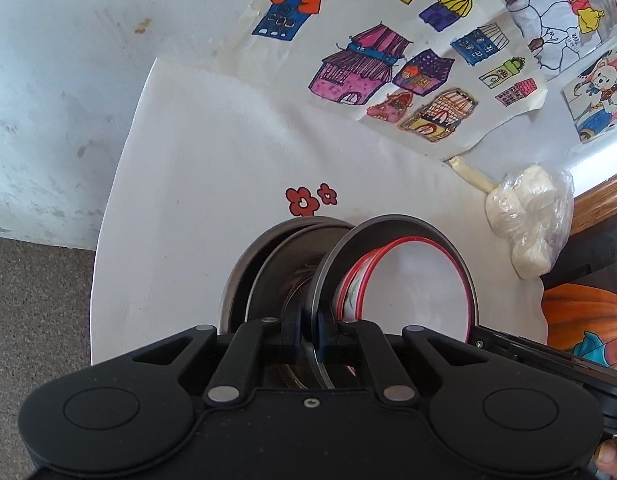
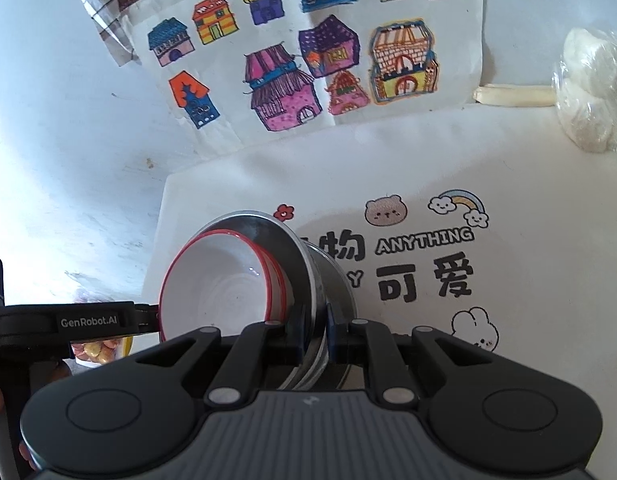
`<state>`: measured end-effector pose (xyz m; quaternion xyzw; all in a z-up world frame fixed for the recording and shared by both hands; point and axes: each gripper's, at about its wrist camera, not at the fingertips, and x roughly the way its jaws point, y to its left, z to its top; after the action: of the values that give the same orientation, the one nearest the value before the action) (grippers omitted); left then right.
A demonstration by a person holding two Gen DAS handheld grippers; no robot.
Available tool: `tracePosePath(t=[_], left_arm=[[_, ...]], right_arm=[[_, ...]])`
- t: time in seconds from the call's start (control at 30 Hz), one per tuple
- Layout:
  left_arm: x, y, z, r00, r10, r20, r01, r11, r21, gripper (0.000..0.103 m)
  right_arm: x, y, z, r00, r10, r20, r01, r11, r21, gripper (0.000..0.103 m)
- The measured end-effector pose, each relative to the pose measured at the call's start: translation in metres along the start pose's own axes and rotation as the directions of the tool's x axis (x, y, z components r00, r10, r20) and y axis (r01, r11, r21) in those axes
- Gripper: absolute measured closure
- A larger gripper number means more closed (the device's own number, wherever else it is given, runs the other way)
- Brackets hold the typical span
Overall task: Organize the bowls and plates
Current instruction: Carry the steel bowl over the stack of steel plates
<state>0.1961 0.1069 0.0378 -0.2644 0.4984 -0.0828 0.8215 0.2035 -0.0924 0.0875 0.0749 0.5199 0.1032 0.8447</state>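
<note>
Gripping the steel plate (image 1: 392,228) from opposite sides, the left tool (image 1: 310,330) and right tool (image 2: 312,330) are each pinched tight on its rim. A red-rimmed bowl (image 2: 220,276) sits nested in it, steel bowls (image 1: 268,268) beneath, just ahead of both tools over the counter (image 2: 508,160). Stacking looks nearly finished; setting the pile down seems left

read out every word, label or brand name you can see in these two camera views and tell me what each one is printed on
"GenRobot.AI": white lettering on the black left gripper arm at the right wrist view's left edge.
"ANYTHING": outlined capitals on the white printed table mat.
"可爱": large black characters on that mat, below "ANYTHING".
"物": partly hidden behind the steel plate; a lone "Y" beside it.
Small writing on the coloured children's drawings: unreadable.
</note>
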Motion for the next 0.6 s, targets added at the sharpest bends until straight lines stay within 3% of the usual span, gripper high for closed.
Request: tracePosePath(t=[0.6], left_arm=[[0.002, 0.009, 0.003, 1.0, 0.025, -0.012, -0.025, 0.999, -0.021, 0.098]], right_arm=[[0.016, 0.003, 0.003, 0.999, 0.017, -0.043, -0.017, 1.0, -0.004, 0.089]])
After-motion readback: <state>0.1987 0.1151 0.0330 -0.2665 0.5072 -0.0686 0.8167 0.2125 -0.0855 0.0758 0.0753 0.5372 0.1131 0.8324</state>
